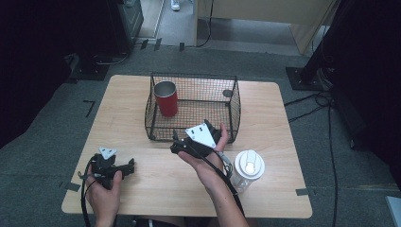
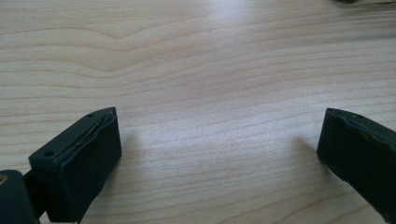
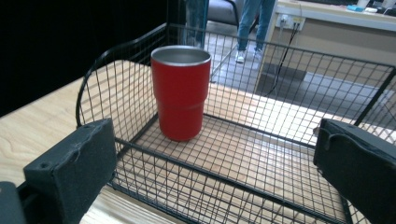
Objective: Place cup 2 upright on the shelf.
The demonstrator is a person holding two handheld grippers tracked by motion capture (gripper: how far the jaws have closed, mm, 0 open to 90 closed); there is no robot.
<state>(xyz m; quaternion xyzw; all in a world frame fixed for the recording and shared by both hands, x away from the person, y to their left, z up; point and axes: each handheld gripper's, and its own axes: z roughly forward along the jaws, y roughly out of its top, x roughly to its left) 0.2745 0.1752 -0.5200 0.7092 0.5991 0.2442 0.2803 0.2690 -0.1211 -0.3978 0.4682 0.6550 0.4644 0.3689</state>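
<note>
A black wire basket [image 1: 195, 75] stands at the middle of the wooden table [image 1: 127, 118], and a red metal tumbler [image 1: 166, 98] stands upright in its far left corner. My right gripper [image 1: 178, 142] is held just in front of the basket's near wall, above the table. In the right gripper view its jaws [image 3: 215, 140] are open and empty, facing the tumbler [image 3: 181, 93] across the basket's near rim [image 3: 210, 173]. My left gripper [image 1: 128, 166] sits low at the table's front left. Its jaws [image 2: 219, 126] are wide open over bare wood.
A clear jar with a white lid [image 1: 248, 168] stands at the front right, close by the right forearm [image 1: 222, 194]. Cables trail from both grippers toward the table's near edge. Dark stands and cables are on the floor around the table.
</note>
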